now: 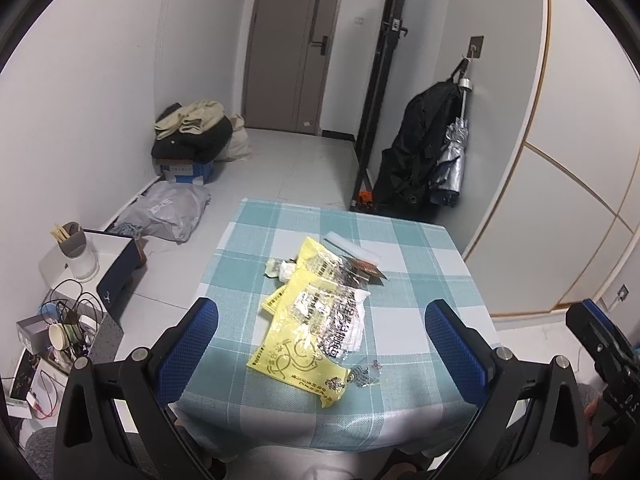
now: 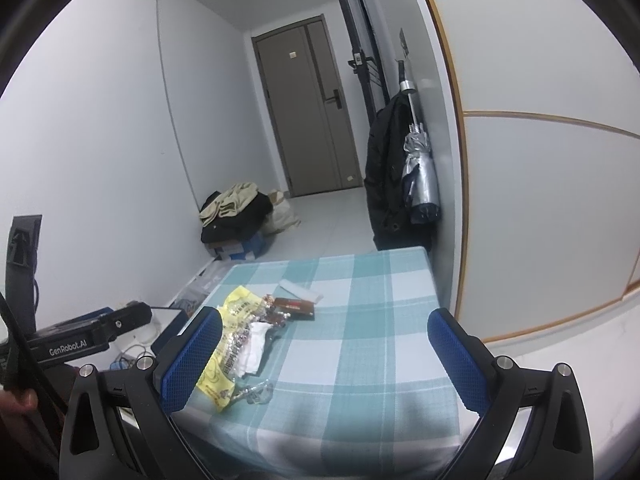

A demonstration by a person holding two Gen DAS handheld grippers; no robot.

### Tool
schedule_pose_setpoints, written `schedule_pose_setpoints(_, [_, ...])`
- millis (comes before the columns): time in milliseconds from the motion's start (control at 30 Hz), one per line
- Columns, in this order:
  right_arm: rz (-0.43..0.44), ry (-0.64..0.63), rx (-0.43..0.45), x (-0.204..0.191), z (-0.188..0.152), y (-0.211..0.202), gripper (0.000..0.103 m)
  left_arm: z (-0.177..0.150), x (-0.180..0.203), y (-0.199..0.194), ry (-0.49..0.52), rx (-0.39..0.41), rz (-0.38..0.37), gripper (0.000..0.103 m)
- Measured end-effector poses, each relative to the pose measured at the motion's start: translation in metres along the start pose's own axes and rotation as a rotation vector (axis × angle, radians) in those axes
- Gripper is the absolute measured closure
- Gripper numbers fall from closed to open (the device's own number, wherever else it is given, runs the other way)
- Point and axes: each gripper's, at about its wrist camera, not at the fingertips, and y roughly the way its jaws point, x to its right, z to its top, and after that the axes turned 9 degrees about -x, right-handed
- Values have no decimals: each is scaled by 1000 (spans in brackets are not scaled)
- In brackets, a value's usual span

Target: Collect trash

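Note:
A pile of trash lies on a table with a teal checked cloth (image 1: 416, 320): yellow plastic wrappers (image 1: 298, 344), a crumpled white tissue (image 1: 356, 328), a brown wrapper (image 1: 366, 270), a white foam piece (image 1: 352, 246) and small clear scraps (image 1: 366, 374). My left gripper (image 1: 320, 350) is open above the near edge, its blue pads either side of the pile. In the right wrist view the wrappers (image 2: 230, 344), brown wrapper (image 2: 294, 306) and foam piece (image 2: 300, 290) lie left of centre. My right gripper (image 2: 324, 356) is open and empty over the cloth (image 2: 360, 360).
A dark coat and silver umbrella (image 1: 452, 156) hang on the right wall past the table. On the floor at left lie a grey bag (image 1: 168, 212), a box under clothes (image 1: 192, 136) and a low stand with cables and cups (image 1: 68, 320). A door (image 1: 292, 48) is at the back.

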Motion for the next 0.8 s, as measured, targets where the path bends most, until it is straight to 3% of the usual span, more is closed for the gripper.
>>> schedule_pose_setpoints(533, [26, 2, -85, 9, 3, 37, 0, -3, -17, 51, 33, -155, -38, 1])
schedule_pose_setpoints(700, [33, -19, -122, 10, 3, 52, 0, -2, -17, 78, 75, -227, -16, 1])
schedule_pose_setpoints(800, [41, -19, -147, 14, 4, 62, 0, 0, -18, 92, 70, -289, -50, 1])
